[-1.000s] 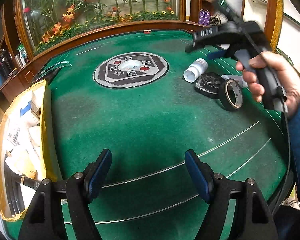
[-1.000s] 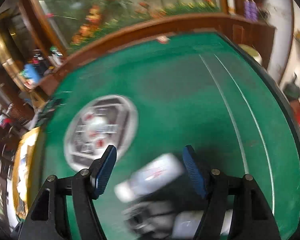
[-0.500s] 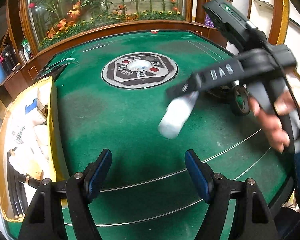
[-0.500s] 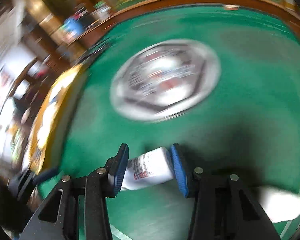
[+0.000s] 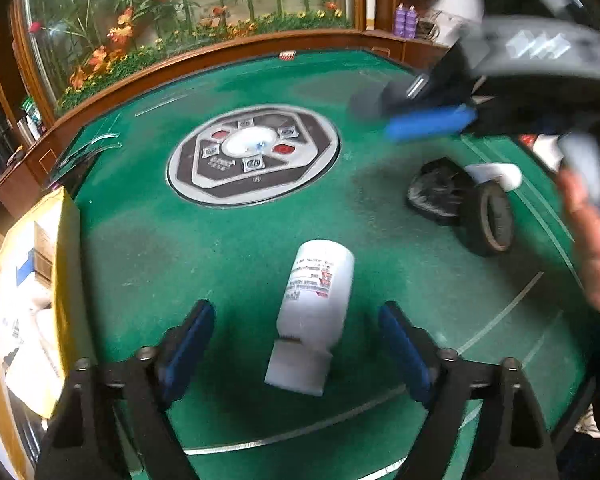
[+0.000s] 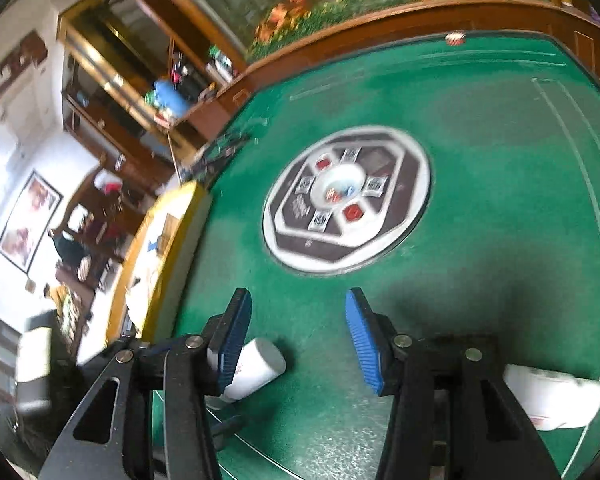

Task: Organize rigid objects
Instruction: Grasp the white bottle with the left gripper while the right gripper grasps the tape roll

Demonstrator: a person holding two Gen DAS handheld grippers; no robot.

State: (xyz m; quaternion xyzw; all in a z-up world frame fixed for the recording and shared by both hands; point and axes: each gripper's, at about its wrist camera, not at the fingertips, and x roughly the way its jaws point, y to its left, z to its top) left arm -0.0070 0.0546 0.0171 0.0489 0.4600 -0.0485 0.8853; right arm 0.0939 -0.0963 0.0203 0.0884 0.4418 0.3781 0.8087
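A white plastic bottle (image 5: 316,312) with a printed label lies on its side on the green felt table (image 5: 228,256), its cap end toward the camera, between the blue pads of the left gripper (image 5: 296,344); the jaws are closing but neither pad touches the bottle, with felt showing on both sides. In the right wrist view the same bottle (image 6: 252,368) lies just outside the left finger of the right gripper (image 6: 296,336), whose jaws are opening with nothing but felt between them. The bottle is smooth and cylindrical, with a narrower ribbed cap. To the right lie a roll of black tape (image 5: 488,220) standing on edge, touching a crumpled-looking black object (image 5: 436,192), and a second white bottle (image 5: 500,172) on its side just behind them. A person's hand (image 5: 596,248) holds the right gripper, blurred, above that cluster. The felt is worn, marked with thin pale lines, and has a round grey and black control panel (image 5: 252,156) with red buttons set in the middle. A yellow-edged box (image 5: 32,280) of papers rests at the table's left edge. A curved wooden rim (image 5: 204,60) borders the table, with a glass case of artificial flowers (image 5: 172,12) behind it.
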